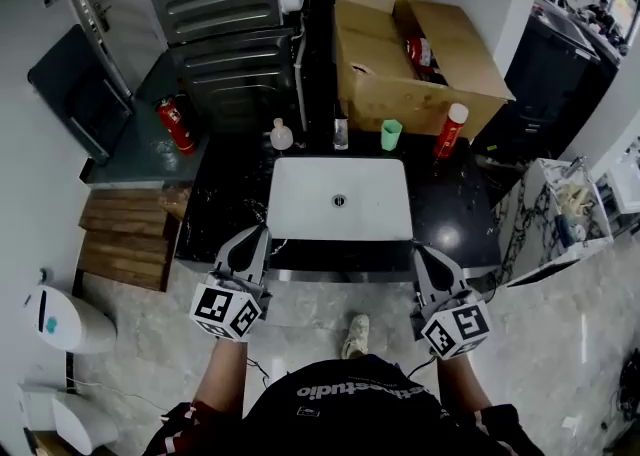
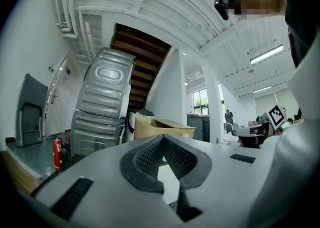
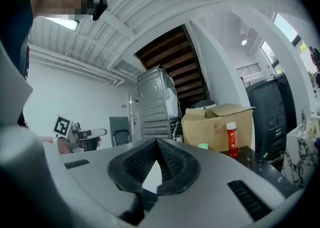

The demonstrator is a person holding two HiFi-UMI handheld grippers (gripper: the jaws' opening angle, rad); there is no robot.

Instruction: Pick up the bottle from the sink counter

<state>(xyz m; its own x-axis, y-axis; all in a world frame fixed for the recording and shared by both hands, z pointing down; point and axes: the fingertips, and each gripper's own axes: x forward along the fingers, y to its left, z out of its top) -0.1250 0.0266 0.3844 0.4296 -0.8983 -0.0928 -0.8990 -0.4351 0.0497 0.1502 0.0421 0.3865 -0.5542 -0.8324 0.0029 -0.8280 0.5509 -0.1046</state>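
Along the back of the black sink counter (image 1: 455,209) stand a small round clear bottle (image 1: 282,134), a slim clear bottle (image 1: 341,132), a green cup (image 1: 391,134) and a red bottle with a white cap (image 1: 450,131). The red bottle (image 3: 231,139) and the green cup (image 3: 202,146) also show in the right gripper view. My left gripper (image 1: 257,236) is shut and empty at the counter's near edge, left of the white sink (image 1: 340,199). My right gripper (image 1: 422,252) is also shut and empty, at the near edge on the sink's right. Both are far from the bottles.
An open cardboard box (image 1: 410,54) stands behind the bottles. A red fire extinguisher (image 1: 175,124) sits at the left by a grey metal unit (image 1: 235,34). A marble-patterned stand (image 1: 560,219) is at the right. The person's shoe (image 1: 355,336) is on the tiled floor below.
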